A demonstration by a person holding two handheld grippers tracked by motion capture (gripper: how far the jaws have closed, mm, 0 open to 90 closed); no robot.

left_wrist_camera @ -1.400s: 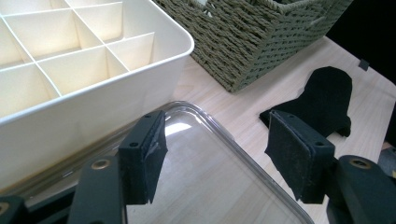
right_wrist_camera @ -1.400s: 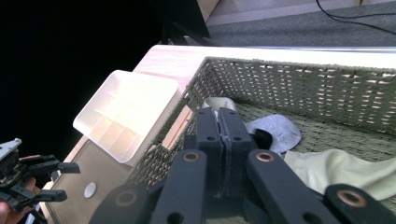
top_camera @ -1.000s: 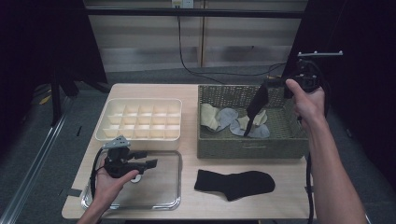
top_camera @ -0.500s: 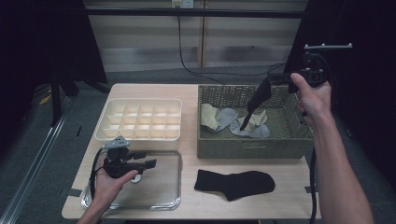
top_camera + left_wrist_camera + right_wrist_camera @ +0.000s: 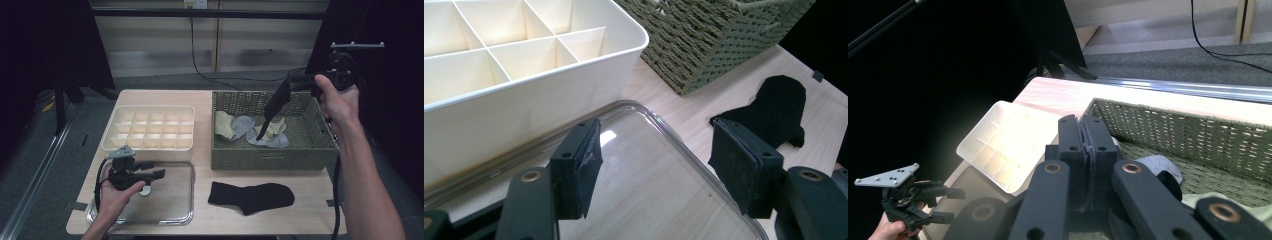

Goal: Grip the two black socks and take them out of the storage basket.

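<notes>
My right gripper [image 5: 292,80] is raised over the woven basket [image 5: 270,157], shut on the top of a black sock [image 5: 274,107]. The sock hangs down, and its toe reaches the pale socks [image 5: 240,126] lying in the basket. In the right gripper view the jaws [image 5: 1082,135] are pressed together on a thin dark fabric edge. A second black sock [image 5: 250,196] lies flat on the table in front of the basket. My left gripper [image 5: 156,170] rests low over a clear tray [image 5: 175,212], its jaws [image 5: 654,160] open with nothing between them.
A cream divided organizer [image 5: 150,146] stands at the left behind the tray. The basket wall [image 5: 704,40] and the flat sock [image 5: 774,107] lie beyond my left gripper. The table edge is close on the right of the basket.
My right gripper has risen over the basket, drawing the black sock further up. The left hand has kept still.
</notes>
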